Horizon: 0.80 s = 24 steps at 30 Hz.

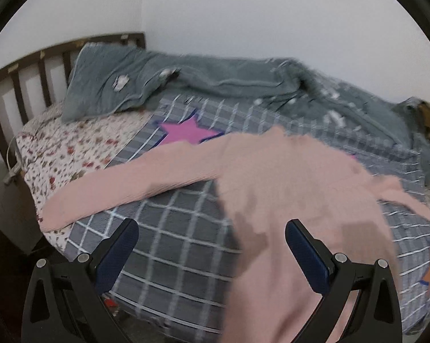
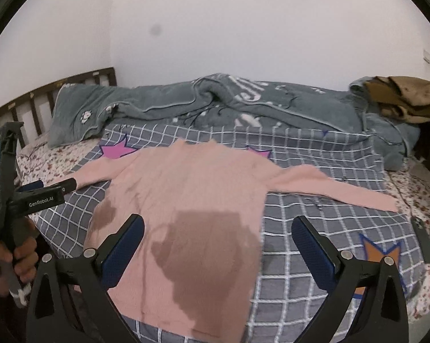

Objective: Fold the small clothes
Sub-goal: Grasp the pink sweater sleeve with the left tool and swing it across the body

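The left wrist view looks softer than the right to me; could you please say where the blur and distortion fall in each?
Left wrist view: motion-smeared across the pink knitted sweater and grey quilted blanket; right wrist view: sharp, sweater's dark patches crisp; both bend the bed's edges, fisheye-style.

Motion blur smears the pink sweater (image 1: pixel 286 177) in the left wrist view, leaving its hem and right sleeve indistinct. In the right wrist view the sweater's lower edge runs out of the picture's bottom, and its left cuff lies behind the left tool (image 2: pixel 54 188). The brown garments (image 2: pixel 400 97) piled at the bed's far corner are too crumpled to identify.
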### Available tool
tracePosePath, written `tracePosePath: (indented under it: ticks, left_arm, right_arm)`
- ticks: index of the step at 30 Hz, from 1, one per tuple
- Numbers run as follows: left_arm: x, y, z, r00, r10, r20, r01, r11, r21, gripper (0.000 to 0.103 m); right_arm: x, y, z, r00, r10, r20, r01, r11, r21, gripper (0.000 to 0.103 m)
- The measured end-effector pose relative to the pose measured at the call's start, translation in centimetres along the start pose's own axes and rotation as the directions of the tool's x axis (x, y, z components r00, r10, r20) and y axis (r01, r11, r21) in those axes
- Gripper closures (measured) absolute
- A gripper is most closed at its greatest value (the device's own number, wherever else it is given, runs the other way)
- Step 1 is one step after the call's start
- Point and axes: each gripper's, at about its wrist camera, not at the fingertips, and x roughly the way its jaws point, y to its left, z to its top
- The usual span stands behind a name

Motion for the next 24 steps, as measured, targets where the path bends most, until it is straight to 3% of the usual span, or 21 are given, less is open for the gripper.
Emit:
tracePosePath:
  ticks: [6,9,16,19,24]
  left_arm:
    - [5.4,7.2,-0.5,0.996,0.009,-0.086,-0.020,0.992,-0.127,0.001]
    - [7.4,10.2,-0.7,0.994,-0.016,-0.112,-0.008,0.979,-0.204,0.001]
    - [11.5,17.1,-1.4,0.986,-0.103,-0.134,0.030,0.886,-0.462,0.005]
    - [12.7,19.1,-1.9,0.986,-0.111,-0.125,0.029,0.851,-0.525,0.008]
    - [14.4,21.2,-1.9,0.989,-0.066,-0.134,-0.020,0.829,-0.559,0.013]
  right_arm:
    - [4.5,1.6,-0.3,0.995,0.085,-0.044,-0.085,0.996,-0.017,0.008]
    - [7.0,2.4,-0.6,0.993,0.084,-0.082,-0.087,0.996,-0.031,0.010]
    - [11.1,3.0,-1.1,0.990,0.055,-0.130,-0.062,0.997,-0.052,0.010]
    - [12.4,2.5,-1.4,0.987,0.065,-0.149,-0.067,0.998,-0.011,0.010]
    - [14.1,1.7,-1.5,0.981,0.075,-0.178,-0.067,0.996,0.053,0.010]
